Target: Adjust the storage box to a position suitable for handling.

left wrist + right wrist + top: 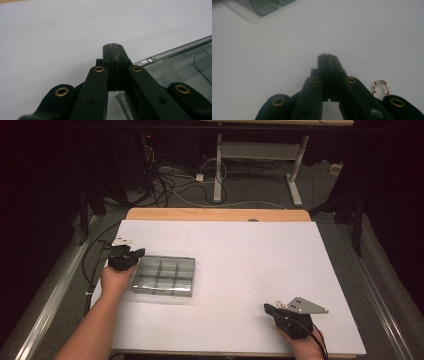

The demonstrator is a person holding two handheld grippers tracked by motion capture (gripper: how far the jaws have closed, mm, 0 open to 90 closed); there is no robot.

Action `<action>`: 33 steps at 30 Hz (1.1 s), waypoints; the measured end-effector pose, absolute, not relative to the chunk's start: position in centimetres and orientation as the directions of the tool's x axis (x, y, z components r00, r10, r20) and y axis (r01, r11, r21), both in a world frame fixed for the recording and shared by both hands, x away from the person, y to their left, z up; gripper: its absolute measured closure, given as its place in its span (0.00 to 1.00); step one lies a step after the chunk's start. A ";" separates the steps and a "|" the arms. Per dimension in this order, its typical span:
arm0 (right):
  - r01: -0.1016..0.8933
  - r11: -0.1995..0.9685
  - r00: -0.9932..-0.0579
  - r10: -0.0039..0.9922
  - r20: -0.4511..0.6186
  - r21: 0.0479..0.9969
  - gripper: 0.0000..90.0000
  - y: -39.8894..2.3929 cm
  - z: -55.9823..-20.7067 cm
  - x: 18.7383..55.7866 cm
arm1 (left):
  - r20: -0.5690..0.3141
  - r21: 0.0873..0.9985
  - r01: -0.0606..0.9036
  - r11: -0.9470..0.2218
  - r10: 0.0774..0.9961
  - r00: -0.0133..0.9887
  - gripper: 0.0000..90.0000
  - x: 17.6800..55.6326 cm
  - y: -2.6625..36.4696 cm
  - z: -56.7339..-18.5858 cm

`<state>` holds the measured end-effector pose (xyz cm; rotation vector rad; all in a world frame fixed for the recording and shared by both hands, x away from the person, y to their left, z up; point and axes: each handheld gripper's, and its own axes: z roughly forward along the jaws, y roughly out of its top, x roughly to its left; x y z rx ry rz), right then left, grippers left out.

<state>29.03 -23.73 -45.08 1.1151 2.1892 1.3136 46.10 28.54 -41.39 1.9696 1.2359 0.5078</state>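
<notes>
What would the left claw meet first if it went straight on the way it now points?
Probably nothing but the bare white table sheet: the shut left claw points past the corner of the clear compartment box, which lies to one side. Depth is hard to judge.

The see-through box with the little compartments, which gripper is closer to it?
Left. The left gripper sits shut right at the see-through box's upper left corner. The right gripper, also shut, rests far off near the table's front edge.
</notes>
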 end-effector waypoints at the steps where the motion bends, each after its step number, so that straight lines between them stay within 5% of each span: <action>1: 0.445 0.259 -0.627 0.774 0.092 0.857 1.00 -23.7 -45.1 29.0 | -0.051 0.762 0.590 -0.265 0.885 0.463 0.98 46.0 28.1 -41.4; 22: 0.442 0.266 -0.634 0.768 0.089 0.857 1.00 -23.5 -45.0 28.9 | -0.088 0.766 0.548 -0.337 0.789 0.608 0.98 41.4 20.1 -42.0; 33: 0.435 0.264 -0.636 0.767 0.086 0.861 1.00 -23.6 -44.9 28.9 | -0.113 0.768 0.578 -0.276 0.830 0.546 0.98 36.7 23.7 -42.9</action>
